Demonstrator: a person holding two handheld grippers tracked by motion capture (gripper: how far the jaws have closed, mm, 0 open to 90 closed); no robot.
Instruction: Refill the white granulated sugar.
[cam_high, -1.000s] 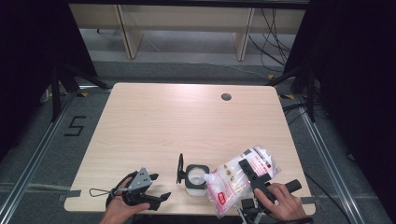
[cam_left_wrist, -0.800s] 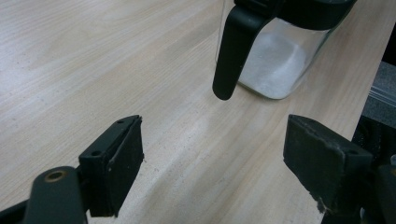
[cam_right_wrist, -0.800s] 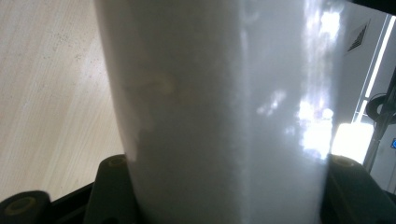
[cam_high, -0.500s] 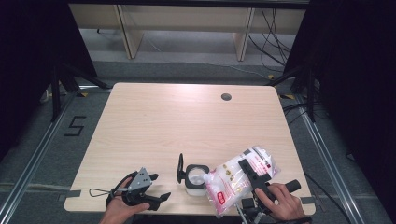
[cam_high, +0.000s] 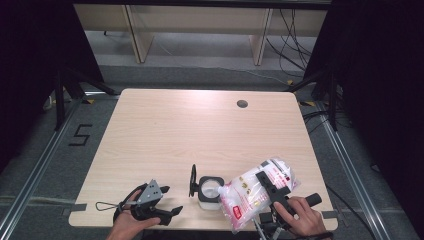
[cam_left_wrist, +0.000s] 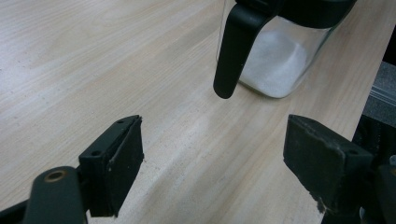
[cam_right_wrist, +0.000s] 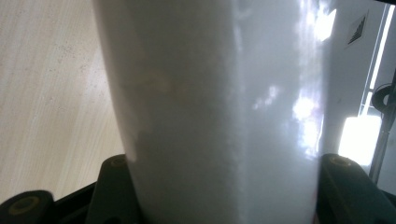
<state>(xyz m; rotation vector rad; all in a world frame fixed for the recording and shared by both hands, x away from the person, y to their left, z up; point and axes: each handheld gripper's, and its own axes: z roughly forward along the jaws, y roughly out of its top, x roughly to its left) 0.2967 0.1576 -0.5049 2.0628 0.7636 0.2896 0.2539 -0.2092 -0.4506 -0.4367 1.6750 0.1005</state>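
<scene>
A clear plastic bag of white granules (cam_high: 248, 192) with red print hangs tilted near the table's front edge, its lower corner over the mouth of a small glass jar (cam_high: 210, 190). My right gripper (cam_high: 270, 186) is shut on the bag, and in the right gripper view the bag (cam_right_wrist: 219, 102) bulges between both jaws. The jar (cam_left_wrist: 275, 60) holds some white powder, and its black hinged lid (cam_high: 193, 180) stands open to its left. My left gripper (cam_high: 171, 200) rests at the front left with its jaws wide open (cam_left_wrist: 215, 172) and nothing between them, pointing toward the jar.
The light wooden table (cam_high: 200, 130) has a round cable hole (cam_high: 242, 104) at the back right. Dark curtains flank both sides, and metal floor rails run along them. Wooden shelf legs and cables lie beyond the far edge.
</scene>
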